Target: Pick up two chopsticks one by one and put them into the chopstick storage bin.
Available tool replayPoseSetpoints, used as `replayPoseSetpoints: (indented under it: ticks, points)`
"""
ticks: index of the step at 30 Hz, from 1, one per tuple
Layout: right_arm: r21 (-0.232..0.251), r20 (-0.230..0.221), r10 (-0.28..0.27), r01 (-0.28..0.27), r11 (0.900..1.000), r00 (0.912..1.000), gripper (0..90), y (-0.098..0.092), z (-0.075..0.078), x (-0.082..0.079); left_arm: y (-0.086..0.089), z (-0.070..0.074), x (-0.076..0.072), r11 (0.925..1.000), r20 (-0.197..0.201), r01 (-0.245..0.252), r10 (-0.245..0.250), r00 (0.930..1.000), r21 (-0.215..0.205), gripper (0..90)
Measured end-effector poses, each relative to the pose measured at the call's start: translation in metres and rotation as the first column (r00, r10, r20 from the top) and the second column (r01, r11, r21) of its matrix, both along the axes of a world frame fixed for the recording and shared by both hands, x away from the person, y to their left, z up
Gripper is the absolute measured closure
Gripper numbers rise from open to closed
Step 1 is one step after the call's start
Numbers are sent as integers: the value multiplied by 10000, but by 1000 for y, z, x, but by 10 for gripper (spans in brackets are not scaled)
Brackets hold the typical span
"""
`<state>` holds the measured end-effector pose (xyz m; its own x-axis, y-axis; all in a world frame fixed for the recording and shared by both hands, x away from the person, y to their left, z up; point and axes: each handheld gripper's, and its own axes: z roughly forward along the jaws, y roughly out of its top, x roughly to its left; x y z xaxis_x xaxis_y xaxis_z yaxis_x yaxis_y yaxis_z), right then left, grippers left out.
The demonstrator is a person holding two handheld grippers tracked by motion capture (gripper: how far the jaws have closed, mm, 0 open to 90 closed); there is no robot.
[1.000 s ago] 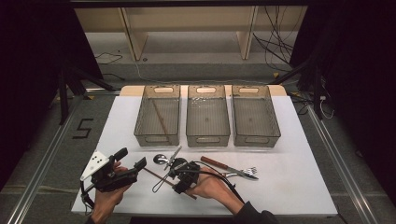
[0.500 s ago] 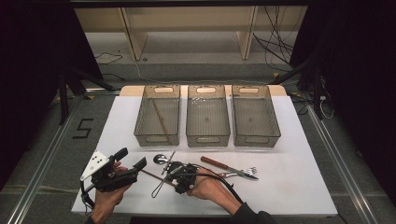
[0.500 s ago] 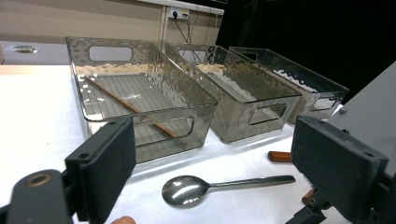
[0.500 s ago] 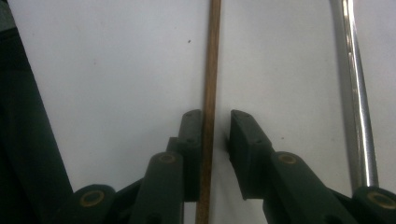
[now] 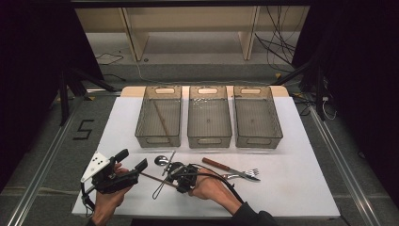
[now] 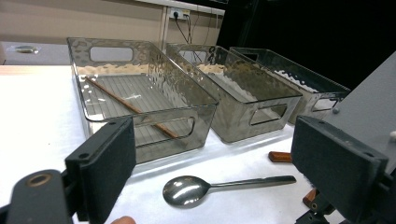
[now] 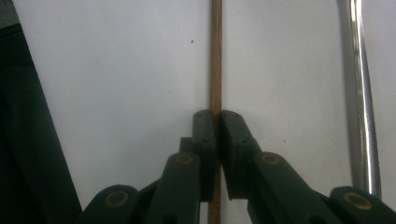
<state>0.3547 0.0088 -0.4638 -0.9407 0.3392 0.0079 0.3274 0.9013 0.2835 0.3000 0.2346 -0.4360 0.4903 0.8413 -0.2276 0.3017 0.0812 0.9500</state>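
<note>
- Here, the right gripper (image 5: 175, 178) has just been closing its fingers on a wooden chopstick (image 7: 215, 56), and the right gripper view shows the pads pinching it from both sides as it lies flat on the white bench (image 5: 301, 188)
- The chopstick sits at the near edge of the bench, running leftward from the right gripper toward the left gripper (image 5: 134, 170)
- The left gripper hovers nearby with fingers (image 6: 105, 163) spread wide and nothing between them, looking toward the bins
- One chopstick (image 6: 126, 105) already lies in the left bin (image 5: 159, 115), while the middle bin (image 5: 209, 117) and right bin (image 5: 256, 117) look empty
- By the look of it, sorting has barely begun: one piece binned, a second gripped but not yet lifted
- Left on the bench: a spoon (image 6: 205, 189) just beside the grippers, a metal whisk-like utensil (image 5: 164, 183) by the right gripper, a brown-handled knife (image 5: 221, 165) and a fork (image 5: 247, 174) further right
- Likely next: lift the chopstick and carry it to the left bin to join its twin
</note>
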Motion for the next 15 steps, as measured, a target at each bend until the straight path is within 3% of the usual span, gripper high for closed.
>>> replayPoseSetpoints:
  ticks: [15]
  points:
    - [339, 121, 41, -45, 9994, 9999, 854, -3, 3, 1, 0, 0, 0, 10000, 15, 14, -14, 10000, -13, 137]
